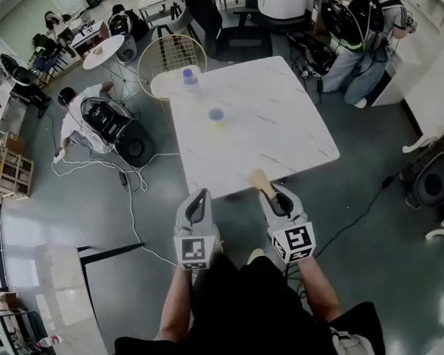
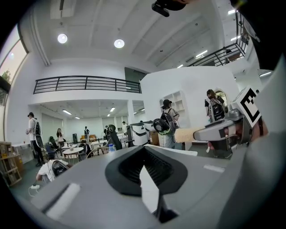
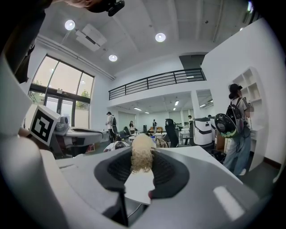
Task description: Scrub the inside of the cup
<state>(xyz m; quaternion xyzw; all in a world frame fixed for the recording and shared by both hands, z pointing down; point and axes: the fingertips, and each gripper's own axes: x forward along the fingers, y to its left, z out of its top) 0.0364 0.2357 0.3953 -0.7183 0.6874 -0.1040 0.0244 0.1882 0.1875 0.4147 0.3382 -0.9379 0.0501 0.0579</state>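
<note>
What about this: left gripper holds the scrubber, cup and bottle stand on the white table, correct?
No: the right gripper holds the scrubber, as the right gripper view shows. The cup and bottle do stand on the white table.

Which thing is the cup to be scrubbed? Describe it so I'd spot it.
Find the white marble table in the middle of the room. The cup stands near its middle, short with a bluish rim, unlike the taller blue-capped bottle by the far edge.
</note>
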